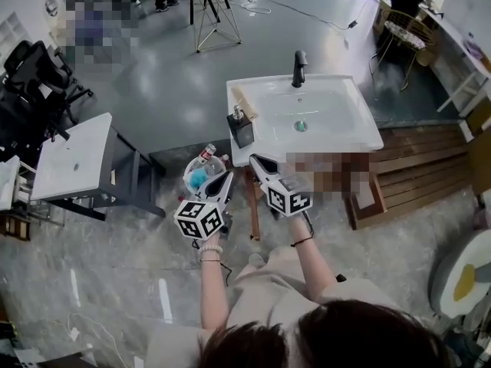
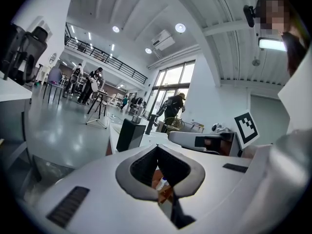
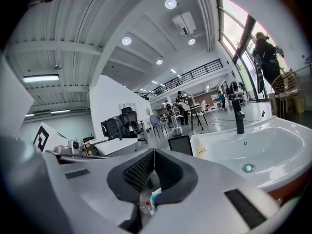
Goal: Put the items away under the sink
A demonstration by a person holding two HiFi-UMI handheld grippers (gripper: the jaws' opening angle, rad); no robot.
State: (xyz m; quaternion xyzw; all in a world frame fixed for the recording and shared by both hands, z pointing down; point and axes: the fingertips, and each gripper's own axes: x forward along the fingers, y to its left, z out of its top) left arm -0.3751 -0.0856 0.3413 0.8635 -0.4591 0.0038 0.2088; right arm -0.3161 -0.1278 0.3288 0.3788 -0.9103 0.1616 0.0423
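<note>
Presently the left gripper and right gripper show ribbed jaws closed on nothing beside the glossy white sink, the left partly covering a round bin.

Head view overhead — gripper views low, sink shared

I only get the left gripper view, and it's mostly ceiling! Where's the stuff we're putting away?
Observer: The head view shows a tub of bottles on the floor, just left of the sink.
Operator: Is my claw near it?
Observer: Yes. The left claw points down over the tub's right rim.
Operator: What about the other one?
Observer: The right claw is shut and empty, with its tip by the sink's front left corner.
</note>
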